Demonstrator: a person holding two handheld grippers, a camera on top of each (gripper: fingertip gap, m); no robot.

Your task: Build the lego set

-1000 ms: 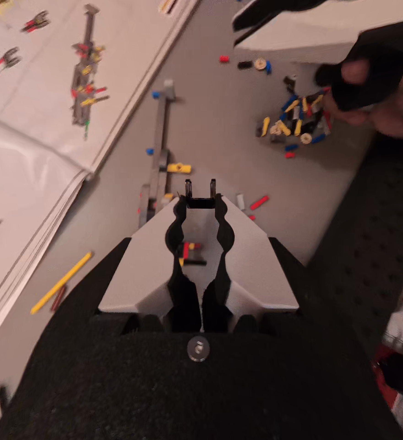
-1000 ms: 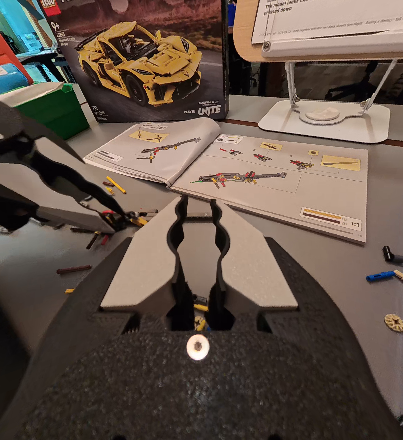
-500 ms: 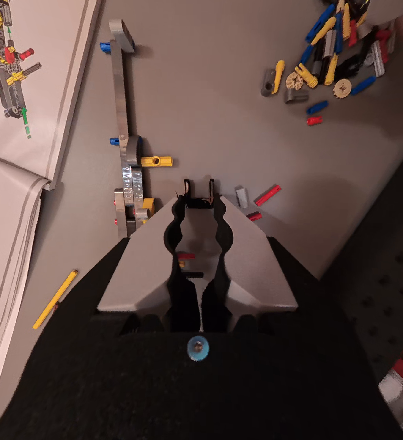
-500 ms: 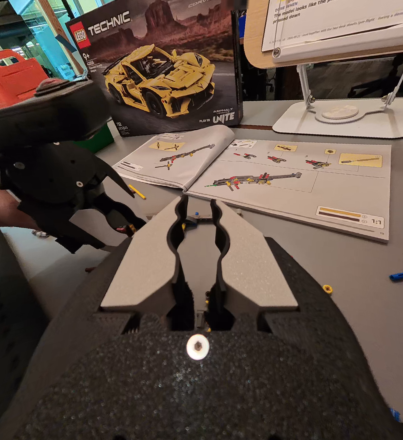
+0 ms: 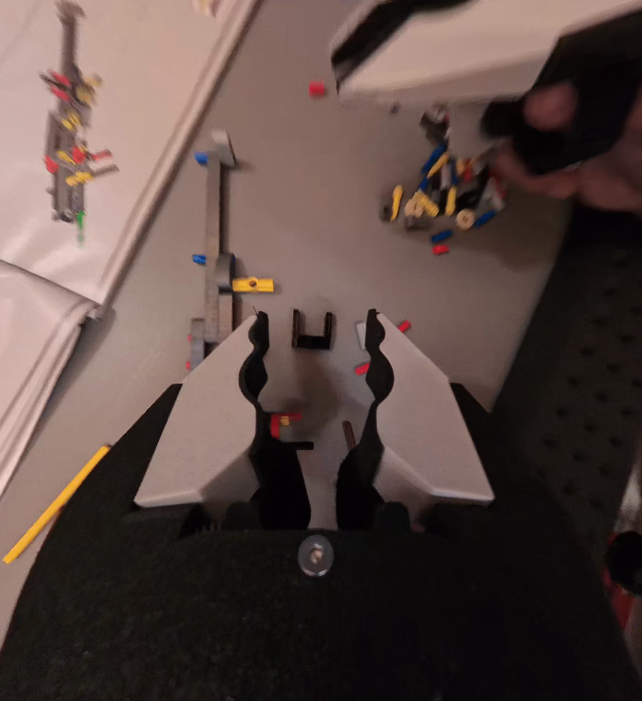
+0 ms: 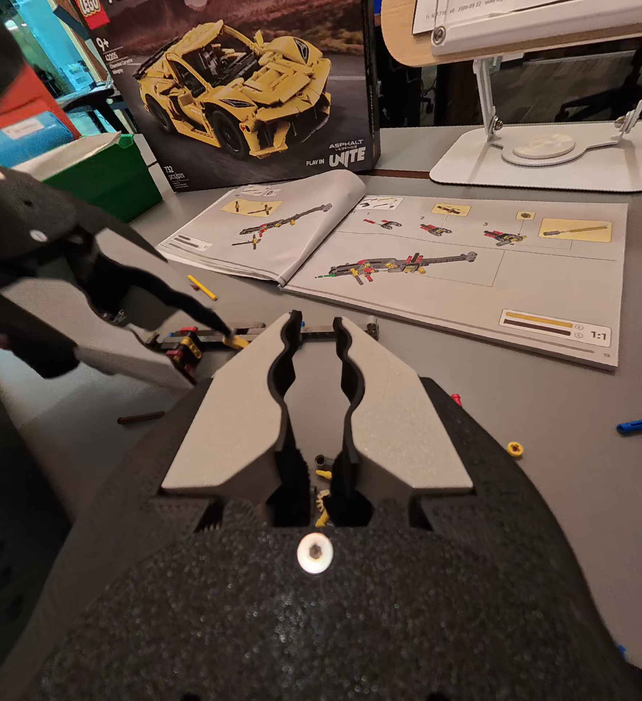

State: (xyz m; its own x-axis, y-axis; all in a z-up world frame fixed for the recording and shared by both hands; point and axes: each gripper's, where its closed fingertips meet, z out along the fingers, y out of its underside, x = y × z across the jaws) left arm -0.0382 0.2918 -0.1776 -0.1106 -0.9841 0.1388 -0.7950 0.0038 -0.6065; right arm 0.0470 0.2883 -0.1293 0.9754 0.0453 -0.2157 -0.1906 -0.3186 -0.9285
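My left gripper (image 5: 316, 314) is open, its fingers wide apart above the grey table. A small black U-shaped piece (image 5: 311, 330) lies loose on the table between the fingertips, touching neither. The long grey beam assembly (image 5: 213, 227) with blue, yellow and red parts lies just left of it. In the right wrist view the left gripper (image 6: 211, 358) hovers over that assembly's (image 6: 205, 335) left end. My right gripper (image 6: 316, 318) is empty, its fingers a narrow gap apart, just in front of the beam. It shows blurred at the top right of the left wrist view (image 5: 349, 72).
The open instruction booklet (image 6: 463, 284) lies behind the beam, with the set's box (image 6: 255, 95), a green bin (image 6: 114, 178) and a white stand (image 6: 539, 159) farther back. A pile of loose parts (image 5: 444, 189) lies right of the beam. A yellow axle (image 5: 57, 500) lies near the booklet. Spacing between my two grippers at the tips: around 10 cm.
My left gripper has opened and let go of the black U-shaped piece, which now lies on the table between its fingers. The right gripper is still empty.
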